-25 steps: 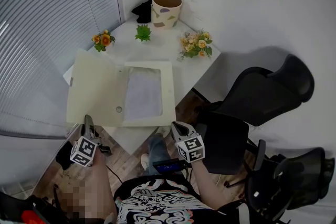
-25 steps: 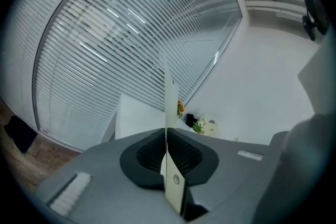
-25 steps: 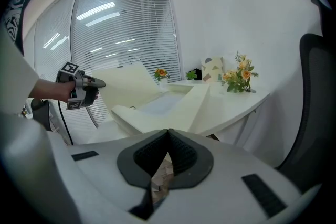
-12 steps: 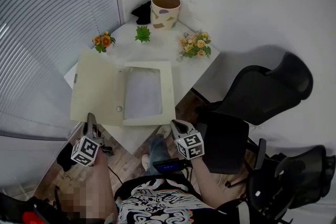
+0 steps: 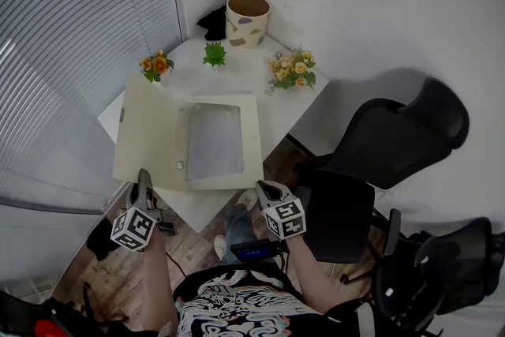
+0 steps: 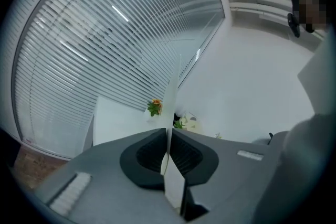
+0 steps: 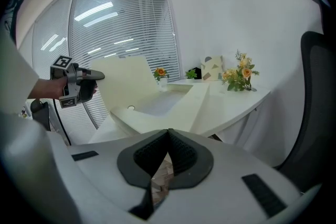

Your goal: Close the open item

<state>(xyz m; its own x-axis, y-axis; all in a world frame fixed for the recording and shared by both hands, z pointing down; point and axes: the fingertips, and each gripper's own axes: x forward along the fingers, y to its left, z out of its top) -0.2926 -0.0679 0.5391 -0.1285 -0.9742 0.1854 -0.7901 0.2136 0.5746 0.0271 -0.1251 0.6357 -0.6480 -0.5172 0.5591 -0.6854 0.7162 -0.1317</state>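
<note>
- the right tool point(image 5: 264, 189) is nearest, at about 5 o'clock of the folder. it is clenched on nothing, and only wooden floor shows past its meeting jaws. it hangs off the bench edge, apart from the folder.
- the left tool point(image 5: 144, 179), at about 7 o'clock, is clamped on the near edge of the cover flap point(image 5: 150, 130). in its own view a thin cream sheet runs edge-on between the pressed pads.
- the cream flat cardboard file folder point(image 5: 251, 138) lies open on the near-left part of the white bench point(image 5: 268, 91).
- its base has a broad cream border round a pale grey rectangular recess, with a small round button point(image 5: 180, 165) by the hinge. the cover is plain and stands tilted up off the bench, not flat.
- the step in hand looks like swinging the cover shut. hold the pinch firm and carry the flap in an arc over the hinge toward 3 o'clock. the board probably flexes, so lower it square to the border.
- if the base slides, the right tool could steady its 3 o'clock rim.
- the speckled round pot point(image 5: 248, 18) and the small flower sprigs point(image 5: 293, 69) at 12 o'clock stand well apart from that swing.
</note>
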